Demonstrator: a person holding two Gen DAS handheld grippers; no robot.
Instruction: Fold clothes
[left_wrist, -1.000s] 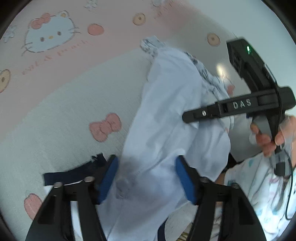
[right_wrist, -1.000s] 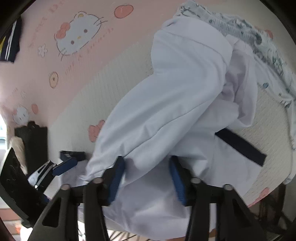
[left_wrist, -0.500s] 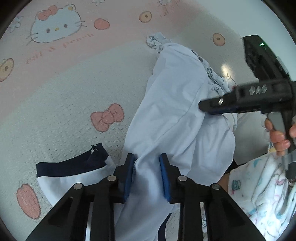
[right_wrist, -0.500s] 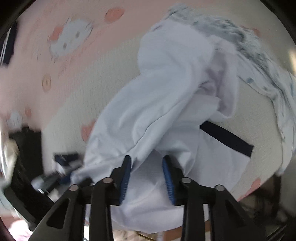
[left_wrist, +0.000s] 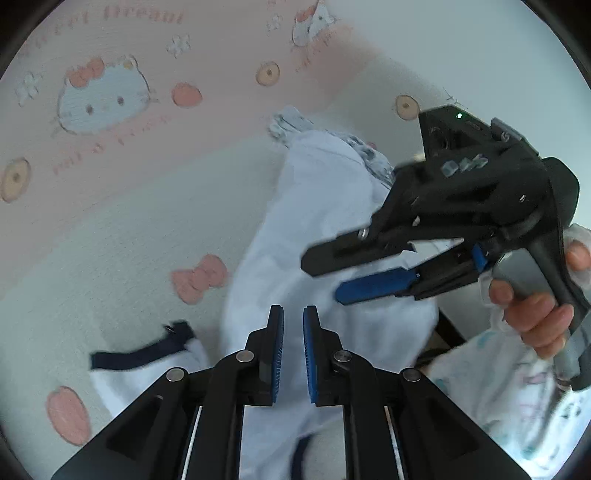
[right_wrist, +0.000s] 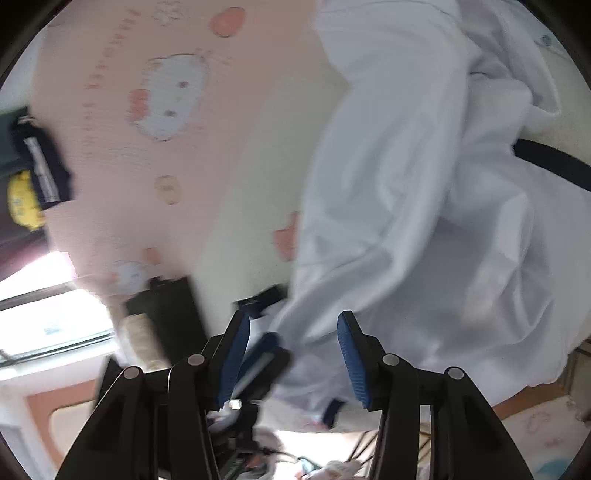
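A crumpled white garment (left_wrist: 314, 229) with navy trim (left_wrist: 140, 354) lies on a pink and cream cartoon-cat blanket (left_wrist: 110, 221). My left gripper (left_wrist: 293, 347) is shut on a fold at its near edge, and the cloth hangs down between the fingers. My right gripper (left_wrist: 325, 277) hovers over the garment's right side, held by a person's hand (left_wrist: 532, 317), its jaws apart. In the right wrist view the right gripper (right_wrist: 291, 358) stands wide open at the edge of the white garment (right_wrist: 406, 184), holding nothing. That view is motion-blurred.
A patterned grey-white garment (left_wrist: 369, 155) lies under the far end of the white one. A dark striped garment (right_wrist: 44, 170) and a yellow item (right_wrist: 22, 206) lie at the blanket's far left. A black object (right_wrist: 173, 306) sits near the blanket's edge.
My left gripper has gone from wide open to shut on the white garment. My right gripper narrowed on the cloth, then opened wide and swung left.
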